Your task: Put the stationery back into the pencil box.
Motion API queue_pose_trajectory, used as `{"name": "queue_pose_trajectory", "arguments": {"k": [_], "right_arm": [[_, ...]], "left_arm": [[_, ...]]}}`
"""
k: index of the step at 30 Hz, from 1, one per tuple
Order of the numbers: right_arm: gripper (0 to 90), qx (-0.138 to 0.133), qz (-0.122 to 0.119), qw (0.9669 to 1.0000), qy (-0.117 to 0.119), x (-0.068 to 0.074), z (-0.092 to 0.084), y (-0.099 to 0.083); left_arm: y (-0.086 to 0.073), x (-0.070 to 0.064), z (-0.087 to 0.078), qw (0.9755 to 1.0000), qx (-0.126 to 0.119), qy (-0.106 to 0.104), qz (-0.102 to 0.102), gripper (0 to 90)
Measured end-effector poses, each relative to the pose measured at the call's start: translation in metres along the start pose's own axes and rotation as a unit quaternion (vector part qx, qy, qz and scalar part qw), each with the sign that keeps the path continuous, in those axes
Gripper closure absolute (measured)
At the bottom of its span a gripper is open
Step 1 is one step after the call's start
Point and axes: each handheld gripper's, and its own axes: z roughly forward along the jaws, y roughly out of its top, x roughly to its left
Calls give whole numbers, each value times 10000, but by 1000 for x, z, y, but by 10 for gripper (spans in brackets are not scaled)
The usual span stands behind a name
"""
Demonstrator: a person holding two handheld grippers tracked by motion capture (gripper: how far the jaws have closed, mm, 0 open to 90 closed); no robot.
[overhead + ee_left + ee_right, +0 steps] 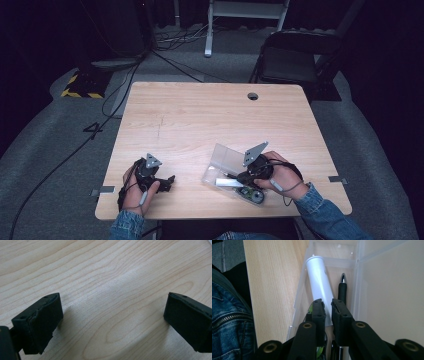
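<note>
A clear plastic box [212, 172] lies open near the table's front edge, its lid [226, 156] tipped back. Inside it are a white tube [318, 277] and a black pen with a silver tip [342, 290]. The tube also shows in the high view [227, 183], with a green and dark round item [255, 195] beside it. My right gripper [328, 302] reaches into the box, its jaws closed on the near end of the white tube. My left gripper [112, 312] rests at the front left [167, 181], jaws wide apart over bare wood with nothing between them.
The wooden table [200, 115] has a cable hole [252, 96] near its far edge. A black chair [292, 57] stands behind the table at the right. Cables and a yellow-striped base [80, 87] lie on the floor at the back left.
</note>
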Motion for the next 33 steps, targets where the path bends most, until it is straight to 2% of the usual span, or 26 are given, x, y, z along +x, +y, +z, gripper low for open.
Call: {"name": "queue_pose_trajectory", "arguments": {"k": [5,15,21,26,33], "right_arm": [[838,81,-1,10000,-6,-1,4,-1],[856,67,234,9997,79,-6,7,-4],[856,94,176,9998,34,-5,7,-3],[851,61,253,9996,102,-7,7,-4],[839,12,274,9996,51,-6,2,-4]], "left_arm": [[0,0,0,10000,-1,1,0,26],[0,0,0,10000,1,0,0,26],[0,0,0,10000,0,0,0,26],[0,0,0,10000,-1,0,-2,26],[0,0,0,10000,0,-1,-1,26]]}}
